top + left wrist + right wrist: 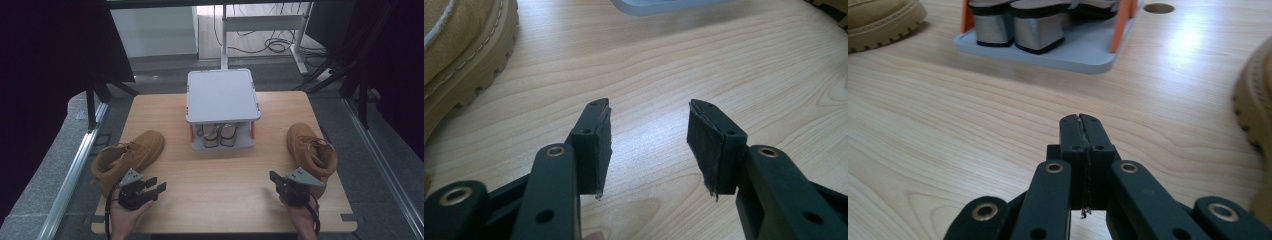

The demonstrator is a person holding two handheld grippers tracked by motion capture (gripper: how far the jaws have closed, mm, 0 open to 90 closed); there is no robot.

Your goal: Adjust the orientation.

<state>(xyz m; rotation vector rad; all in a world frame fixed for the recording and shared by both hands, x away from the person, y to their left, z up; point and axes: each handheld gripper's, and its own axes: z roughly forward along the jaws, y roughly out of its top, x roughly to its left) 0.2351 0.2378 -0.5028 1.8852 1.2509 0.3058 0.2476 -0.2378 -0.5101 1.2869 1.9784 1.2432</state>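
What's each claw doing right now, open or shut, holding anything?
Left claw: open, empty, over the light wooden table.
Right claw: shut, nothing between the pads.

Bare table (220, 175) lies between the left boot (127, 157) and right boot (310, 150); the shoe rack (222, 97) blocks the far middle.

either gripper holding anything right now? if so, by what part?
Nothing held. Left gripper is open over bare table; right gripper is shut on nothing. Both boots lie untouched.
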